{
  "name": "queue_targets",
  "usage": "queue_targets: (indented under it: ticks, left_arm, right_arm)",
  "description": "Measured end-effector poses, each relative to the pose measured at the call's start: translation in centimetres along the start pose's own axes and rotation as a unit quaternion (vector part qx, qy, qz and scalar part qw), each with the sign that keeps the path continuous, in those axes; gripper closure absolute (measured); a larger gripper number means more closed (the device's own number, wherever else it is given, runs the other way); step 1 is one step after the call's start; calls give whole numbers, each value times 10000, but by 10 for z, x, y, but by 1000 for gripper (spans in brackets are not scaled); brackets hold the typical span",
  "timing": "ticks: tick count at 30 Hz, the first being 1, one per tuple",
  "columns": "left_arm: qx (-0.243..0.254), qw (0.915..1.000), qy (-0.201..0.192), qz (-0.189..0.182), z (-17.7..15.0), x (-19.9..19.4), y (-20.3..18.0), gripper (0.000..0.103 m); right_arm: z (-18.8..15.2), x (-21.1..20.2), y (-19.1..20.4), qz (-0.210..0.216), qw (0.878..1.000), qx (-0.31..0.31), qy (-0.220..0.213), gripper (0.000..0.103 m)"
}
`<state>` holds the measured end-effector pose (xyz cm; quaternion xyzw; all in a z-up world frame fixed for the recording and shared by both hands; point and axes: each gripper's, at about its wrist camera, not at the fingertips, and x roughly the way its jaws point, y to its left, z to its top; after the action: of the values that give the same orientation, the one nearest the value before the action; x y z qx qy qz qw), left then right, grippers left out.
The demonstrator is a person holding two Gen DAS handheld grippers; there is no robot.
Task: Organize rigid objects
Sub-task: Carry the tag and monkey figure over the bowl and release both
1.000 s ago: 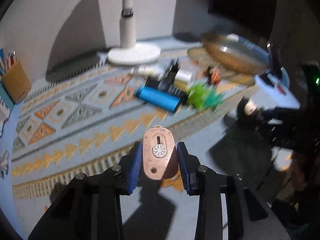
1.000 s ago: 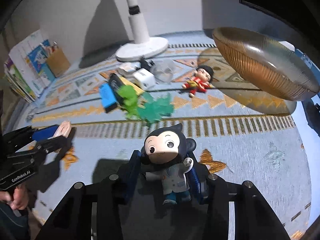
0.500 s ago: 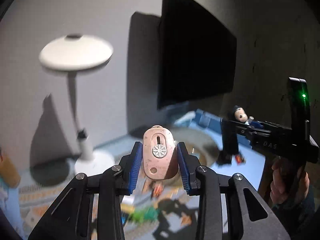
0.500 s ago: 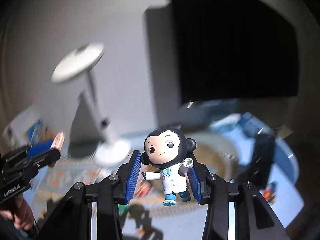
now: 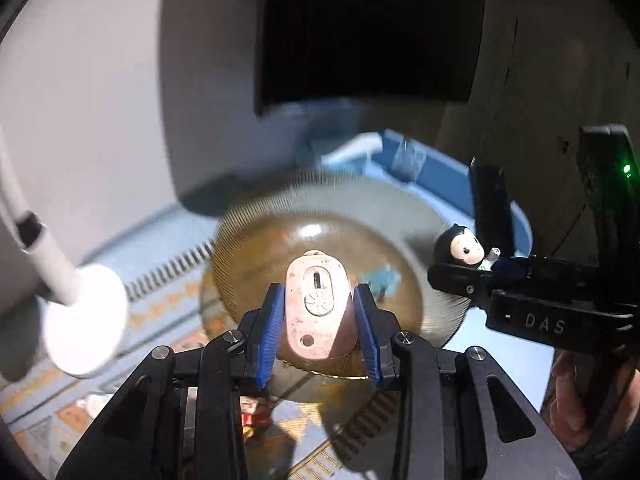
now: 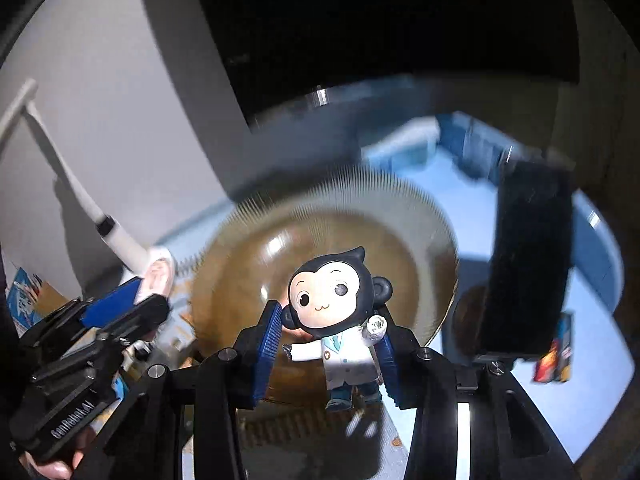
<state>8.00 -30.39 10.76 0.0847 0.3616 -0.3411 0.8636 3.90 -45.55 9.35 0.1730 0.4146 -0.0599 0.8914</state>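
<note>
Amber ribbed bowl (image 6: 320,240): mouth open, interior unobstructed. Right flank: upright black slab (image 6: 524,264) close by the rim. Left flank: white lamp stem (image 6: 116,240). Behind: dark monitor (image 6: 380,32).

Bowl (image 6: 320,240): amber, glossy, ribbed rim, prob glass. Monkey figurine (image 6: 340,312): smooth shiny plastic. Pink case (image 5: 316,308): matt, scuffed plastic, metallic emblem. Gripper pads (image 5: 270,332): blue, ribbed rubber-like. Lamp base (image 5: 84,320): smooth white plastic.
</note>
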Motion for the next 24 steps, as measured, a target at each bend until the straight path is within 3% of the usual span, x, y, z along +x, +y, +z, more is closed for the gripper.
queue_targets:
  ticks: [11,20,22,24]
  left_arm:
    - [55,9979,640,-23,-11,53,-11,71]
    - [-31,9970,770,-86,-14,66,-11,70]
    - [-110,9966,796,-166,-13,61,-8,57]
    - [-187,9974,670,-171,-10,48,-4,55]
  right_arm:
    - [-1,45,-5,-257,9964,-228,776,59]
    - [-1,45,-2,-332,9957,-241,831,59]
    - [0,43,-4,-320,9958,-149,841,59]
    - [5,33,-8,-324,9964,-11,787,51]
